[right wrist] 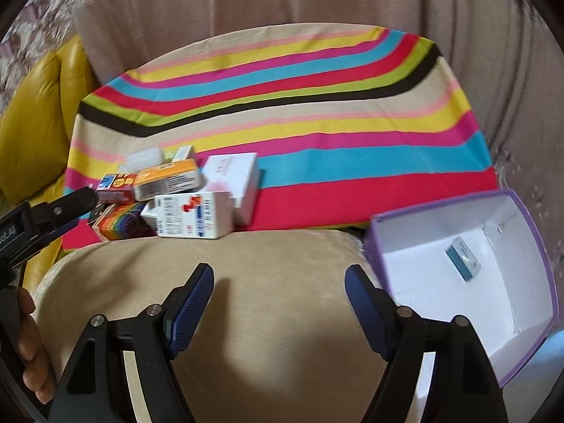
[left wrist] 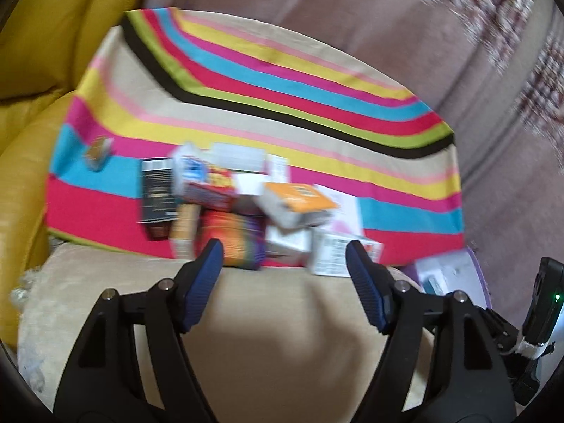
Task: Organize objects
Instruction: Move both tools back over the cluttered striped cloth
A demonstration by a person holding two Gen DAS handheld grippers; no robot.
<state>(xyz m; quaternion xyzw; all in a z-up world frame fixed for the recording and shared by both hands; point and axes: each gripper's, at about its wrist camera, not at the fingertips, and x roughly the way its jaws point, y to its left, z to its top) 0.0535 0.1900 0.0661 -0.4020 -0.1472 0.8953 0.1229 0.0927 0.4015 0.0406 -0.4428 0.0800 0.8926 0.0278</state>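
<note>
A pile of small cartons lies on a striped cloth (left wrist: 317,81): a black box (left wrist: 157,190), an orange-topped box (left wrist: 299,199), a rainbow box (left wrist: 234,243) and white boxes (left wrist: 329,255). A small box (left wrist: 98,151) lies apart at the left. My left gripper (left wrist: 284,253) is open and empty just short of the pile. In the right wrist view the pile (right wrist: 190,208) is at the left, and a purple-rimmed white box (right wrist: 469,275) holds one small teal carton (right wrist: 463,259). My right gripper (right wrist: 280,278) is open and empty over a beige cushion (right wrist: 275,317).
A yellow leather sofa arm (left wrist: 42,70) stands at the left. A pinkish carpet (left wrist: 423,35) lies beyond the cloth. The left gripper's body (right wrist: 46,218) shows at the left edge of the right wrist view. The purple box shows blurred in the left wrist view (left wrist: 447,275).
</note>
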